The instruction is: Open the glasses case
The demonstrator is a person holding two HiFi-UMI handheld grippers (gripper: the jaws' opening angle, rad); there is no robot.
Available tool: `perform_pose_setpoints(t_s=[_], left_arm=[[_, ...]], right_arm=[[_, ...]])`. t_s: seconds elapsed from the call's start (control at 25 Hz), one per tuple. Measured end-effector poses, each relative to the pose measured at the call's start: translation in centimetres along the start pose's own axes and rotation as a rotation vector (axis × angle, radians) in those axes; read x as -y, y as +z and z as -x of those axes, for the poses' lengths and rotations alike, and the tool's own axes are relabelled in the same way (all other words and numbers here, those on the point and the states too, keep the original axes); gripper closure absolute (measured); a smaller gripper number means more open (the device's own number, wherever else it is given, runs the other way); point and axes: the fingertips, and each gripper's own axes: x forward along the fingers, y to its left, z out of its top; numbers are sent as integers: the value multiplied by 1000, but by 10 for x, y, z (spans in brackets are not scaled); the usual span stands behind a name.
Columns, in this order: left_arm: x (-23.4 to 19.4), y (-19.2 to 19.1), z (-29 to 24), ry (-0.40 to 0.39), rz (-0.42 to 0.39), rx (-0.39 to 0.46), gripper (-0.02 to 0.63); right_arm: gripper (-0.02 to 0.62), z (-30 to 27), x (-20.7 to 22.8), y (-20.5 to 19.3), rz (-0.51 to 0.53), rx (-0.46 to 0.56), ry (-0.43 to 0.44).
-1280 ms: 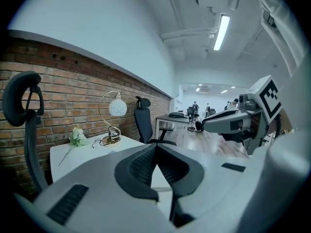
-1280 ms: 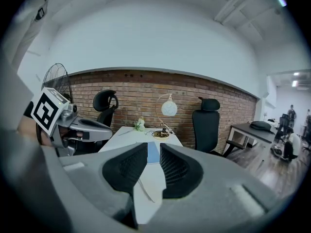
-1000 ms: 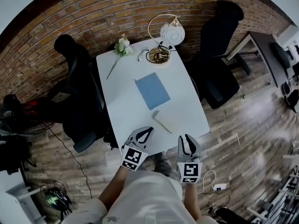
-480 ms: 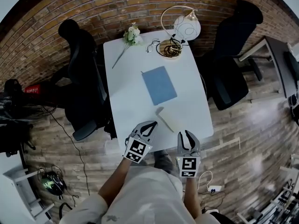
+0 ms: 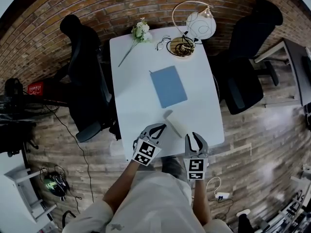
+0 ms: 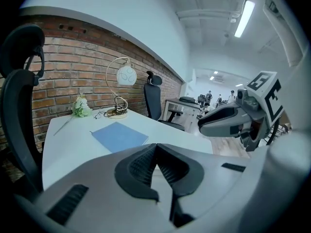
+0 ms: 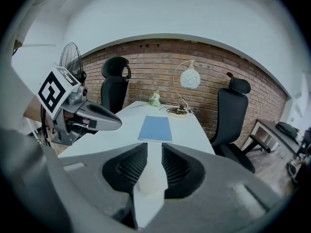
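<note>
The glasses case (image 5: pixel 175 124), a pale cream oblong with rounded ends, lies flat on the white rectangular table (image 5: pixel 131 101), close to the table's near edge. In the head view its long axis runs slantwise, the far end pointing to 11 o'clock and the near end to 5 o'clock. It looks closed; which long side carries the hinge cannot be told.

The left gripper (image 5: pixel 155 129) sits just beside the case at its 8 o'clock, over the table's near edge. Its jaws are closed, the ribbed black pads meeting at the tips with nothing between them. The right gripper (image 5: pixel 195 136) is at the case's 4 o'clock, near its near end, and points to 12 o'clock. Its jaws are drawn in to a narrow slit and clamp nothing; only pale tabletop and a pale rounded shape show through the gap.

At 12 o'clock from the case, apart from it, lies a flat blue rectangular book (image 5: pixel 168 86). At the table's far end stand a lamp with a curved gold arm and white globe shade (image 5: pixel 200 24), a round gold tray (image 5: pixel 181 48) and a white flower on a long stem (image 5: pixel 140 32).

Black office chairs flank the table, one at 9 o'clock (image 5: pixel 85 76), one at 2 o'clock (image 5: pixel 248 52). A red brick wall (image 5: pixel 97 4) closes the room at 12 o'clock; the floor is of wood planks (image 5: pixel 252 144).
</note>
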Motion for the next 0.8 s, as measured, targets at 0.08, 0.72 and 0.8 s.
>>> perform_pose_setpoints(t_s=[0.08,0.72,0.8], left_arm=[[-1,-6,-4,-1,1,-16,603],[1,-41,-33,-6,6,-113,603],[0,-46,-34,-1,5,-124,603]], right_arm=[[518,-6,-1,-3,14,-12,11],[514,-36,-5,-35,64,-111,88],[504,-39,-6,-39,71,-124,98]])
